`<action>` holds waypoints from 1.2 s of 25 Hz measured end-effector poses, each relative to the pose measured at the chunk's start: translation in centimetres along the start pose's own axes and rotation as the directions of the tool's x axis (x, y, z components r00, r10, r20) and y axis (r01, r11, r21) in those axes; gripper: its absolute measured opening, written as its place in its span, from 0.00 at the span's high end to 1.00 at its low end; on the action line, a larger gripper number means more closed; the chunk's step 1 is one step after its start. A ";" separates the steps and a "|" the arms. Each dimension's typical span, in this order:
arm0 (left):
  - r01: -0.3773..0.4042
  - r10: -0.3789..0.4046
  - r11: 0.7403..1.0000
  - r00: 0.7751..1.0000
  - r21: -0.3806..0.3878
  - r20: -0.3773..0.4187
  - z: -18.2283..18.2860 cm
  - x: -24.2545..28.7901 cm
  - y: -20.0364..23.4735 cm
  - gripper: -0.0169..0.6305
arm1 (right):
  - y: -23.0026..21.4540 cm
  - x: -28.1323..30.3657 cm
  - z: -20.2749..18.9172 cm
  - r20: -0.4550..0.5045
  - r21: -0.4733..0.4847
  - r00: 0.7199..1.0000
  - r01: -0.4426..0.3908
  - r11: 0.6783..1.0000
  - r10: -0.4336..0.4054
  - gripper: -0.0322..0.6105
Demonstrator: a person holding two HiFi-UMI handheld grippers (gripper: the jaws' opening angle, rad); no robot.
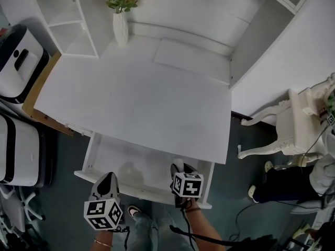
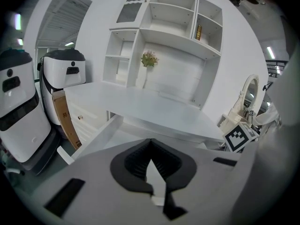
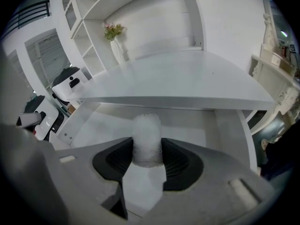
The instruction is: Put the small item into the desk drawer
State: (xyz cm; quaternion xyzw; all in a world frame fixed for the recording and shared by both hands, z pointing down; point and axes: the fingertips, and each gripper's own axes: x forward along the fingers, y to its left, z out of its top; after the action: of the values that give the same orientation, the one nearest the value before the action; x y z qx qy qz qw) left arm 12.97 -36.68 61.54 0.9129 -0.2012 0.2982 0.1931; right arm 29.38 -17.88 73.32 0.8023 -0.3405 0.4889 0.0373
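The white desk [image 1: 141,95] has its drawer [image 1: 137,163] pulled out toward me. In the right gripper view a small white fuzzy cylinder [image 3: 146,134] stands upright between the dark pads, with my right gripper [image 3: 147,150] shut on it. This gripper [image 1: 180,170] hangs over the right part of the drawer, near its front rim. My left gripper [image 1: 107,178] is at the drawer's front left edge. Its jaws [image 2: 150,146] are shut with the tips touching and nothing between them. The drawer floor [image 3: 105,130] looks bare below the item.
A vase of flowers [image 1: 120,25] stands at the back of the desktop beside a white shelf unit [image 1: 65,20]. White machines [image 1: 18,61] and a cardboard box [image 1: 37,90] crowd the left side. An ornate white stool [image 1: 293,124] and a person [image 1: 322,179] are on the right.
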 end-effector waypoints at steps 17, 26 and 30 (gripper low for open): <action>-0.068 0.068 0.997 0.998 -0.023 -0.001 -0.4 -0.1 -0.5 0.98 | -1.7 4.4 0.1 -0.061 -0.048 0.998 0.015 0.999 -0.018 0.67; -0.081 0.081 0.996 0.997 -0.027 0.004 -0.5 -0.5 -0.4 0.98 | -1.7 5.0 -0.3 -0.076 -0.059 0.997 0.023 0.998 -0.028 0.67; -0.090 0.091 0.995 0.996 -0.035 0.004 -0.6 -1.1 0.1 0.98 | -1.5 4.8 -0.1 -0.066 -0.061 0.997 0.035 0.997 -0.039 0.66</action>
State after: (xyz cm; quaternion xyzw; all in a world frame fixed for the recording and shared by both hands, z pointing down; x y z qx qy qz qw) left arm 11.84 -36.19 61.31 0.9002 -0.2479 0.3006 0.1945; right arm 31.57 -19.13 77.72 0.7901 -0.3387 0.5043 0.0820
